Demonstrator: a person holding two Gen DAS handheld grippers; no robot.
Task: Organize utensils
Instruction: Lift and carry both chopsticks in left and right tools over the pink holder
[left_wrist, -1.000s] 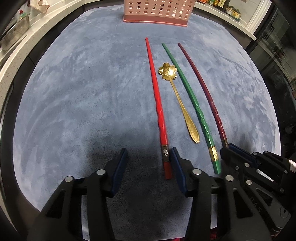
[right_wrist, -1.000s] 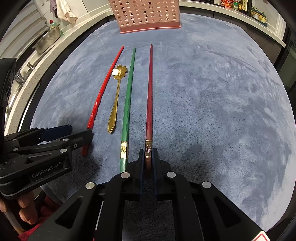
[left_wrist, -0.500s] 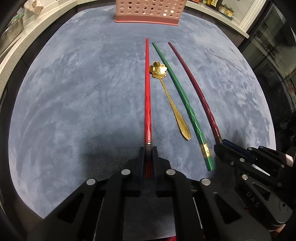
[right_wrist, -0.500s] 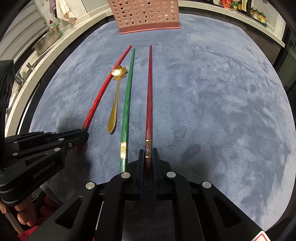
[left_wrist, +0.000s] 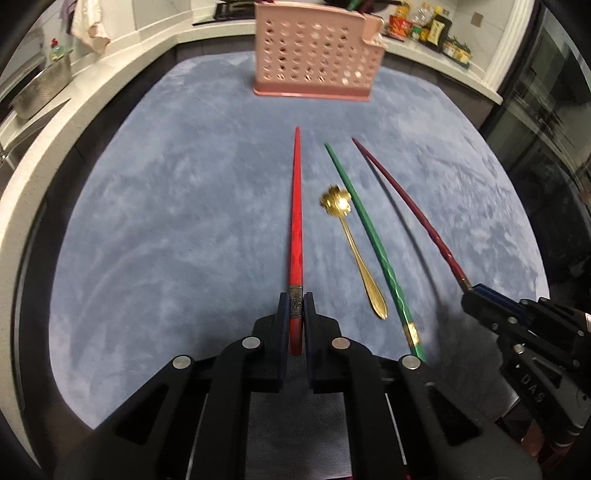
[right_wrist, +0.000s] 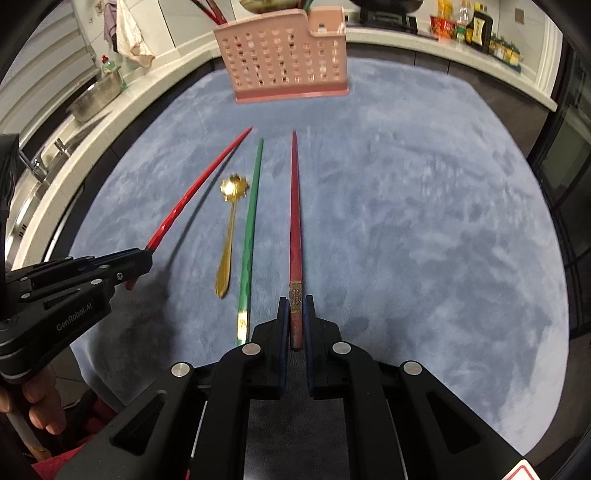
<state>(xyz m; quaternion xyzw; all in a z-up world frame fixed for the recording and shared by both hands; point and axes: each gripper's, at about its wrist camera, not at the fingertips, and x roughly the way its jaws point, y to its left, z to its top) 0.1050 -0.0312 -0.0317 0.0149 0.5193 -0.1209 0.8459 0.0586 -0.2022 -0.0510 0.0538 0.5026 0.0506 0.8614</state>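
My left gripper (left_wrist: 294, 303) is shut on the thick end of a bright red chopstick (left_wrist: 296, 221), lifted off the blue mat; it also shows in the right wrist view (right_wrist: 199, 184). My right gripper (right_wrist: 295, 305) is shut on the thick end of a dark red chopstick (right_wrist: 294, 221), also raised, seen from the left wrist view (left_wrist: 406, 210). A green chopstick (left_wrist: 369, 229) and a gold flower-bowl spoon (left_wrist: 351, 236) lie on the mat between them. A pink perforated utensil basket (left_wrist: 317, 62) stands at the far edge.
The blue mat (left_wrist: 166, 229) covers the table. A white counter rings it, with a metal bowl (right_wrist: 94, 99) at the left and bottles and jars (right_wrist: 469, 27) at the back right. The basket holds some utensils.
My left gripper closed on the bright red chopstick. Both grippers then lifted and tilted up, raising their chopsticks off the mat; the basket now shows in full.
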